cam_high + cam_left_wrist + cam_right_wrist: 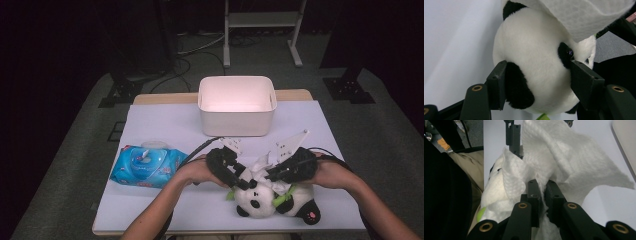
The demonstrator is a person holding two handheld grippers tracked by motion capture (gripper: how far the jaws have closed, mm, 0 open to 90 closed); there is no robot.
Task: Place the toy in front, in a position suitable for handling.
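Observation:
A plush panda lies on the white table cover near the front edge, right of centre. My left gripper comes in from the left. In the left gripper view its jaws press on both sides of the panda's head, one pad on a black patch, the other beside an eye. My right gripper hovers over the panda, shut on a crumpled white wipe. The right gripper view has the jaws pinching the wipe, which drapes over the panda.
A blue pack of wet wipes lies at the left of the table. A white open bin stands at the back centre. The person's forearms come in from the bottom edge. Dark floor and a metal stand lie beyond the table.

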